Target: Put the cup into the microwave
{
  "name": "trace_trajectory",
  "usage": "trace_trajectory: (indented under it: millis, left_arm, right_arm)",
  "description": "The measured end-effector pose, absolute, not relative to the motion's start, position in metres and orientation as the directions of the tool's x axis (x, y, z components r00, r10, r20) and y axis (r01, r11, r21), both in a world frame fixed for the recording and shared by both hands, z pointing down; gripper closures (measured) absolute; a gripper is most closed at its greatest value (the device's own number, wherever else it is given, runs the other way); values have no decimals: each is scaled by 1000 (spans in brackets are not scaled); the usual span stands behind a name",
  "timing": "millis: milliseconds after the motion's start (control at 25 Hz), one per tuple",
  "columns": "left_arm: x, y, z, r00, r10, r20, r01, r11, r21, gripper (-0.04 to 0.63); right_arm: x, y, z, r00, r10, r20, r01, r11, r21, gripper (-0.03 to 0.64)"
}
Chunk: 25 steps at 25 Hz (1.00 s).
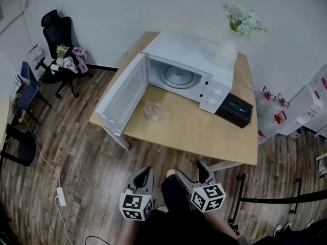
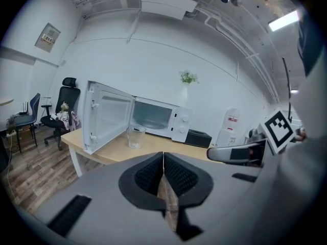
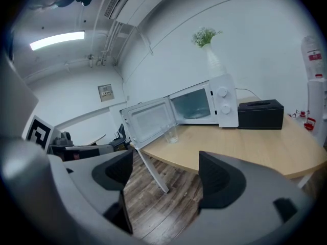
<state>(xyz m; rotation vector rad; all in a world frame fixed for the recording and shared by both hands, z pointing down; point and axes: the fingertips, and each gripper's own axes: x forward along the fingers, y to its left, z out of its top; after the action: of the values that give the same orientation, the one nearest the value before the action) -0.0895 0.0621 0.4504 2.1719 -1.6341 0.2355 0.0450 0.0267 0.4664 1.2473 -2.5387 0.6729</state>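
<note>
A clear glass cup (image 1: 152, 110) stands on the wooden table (image 1: 214, 131) just in front of the white microwave (image 1: 190, 70), whose door (image 1: 120, 96) hangs open to the left. The cup (image 2: 135, 137) and the microwave (image 2: 156, 117) also show in the left gripper view, and the cup (image 3: 171, 133) and microwave (image 3: 207, 106) in the right gripper view. Both grippers are held low, near the person's body, well short of the table. My left gripper (image 1: 143, 178) is shut with nothing in it. My right gripper (image 1: 190, 173) is open and empty.
A white vase of flowers (image 1: 229, 47) stands on the microwave. A black box (image 1: 234, 109) lies to the microwave's right. Office chairs (image 1: 61, 50) stand at the left, water bottles (image 1: 271, 108) at the right. A power strip (image 1: 61, 196) with its cable lies on the wood floor.
</note>
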Motion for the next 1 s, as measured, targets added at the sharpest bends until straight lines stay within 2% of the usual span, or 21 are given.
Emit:
trace_trajectory:
  millis: [1000]
  left_arm:
    - [-101,-89,458,201,-900,386,-971,-130,202,590]
  right_arm:
    - [20,-138,475,-711,-582,395,-698,649,-301,230]
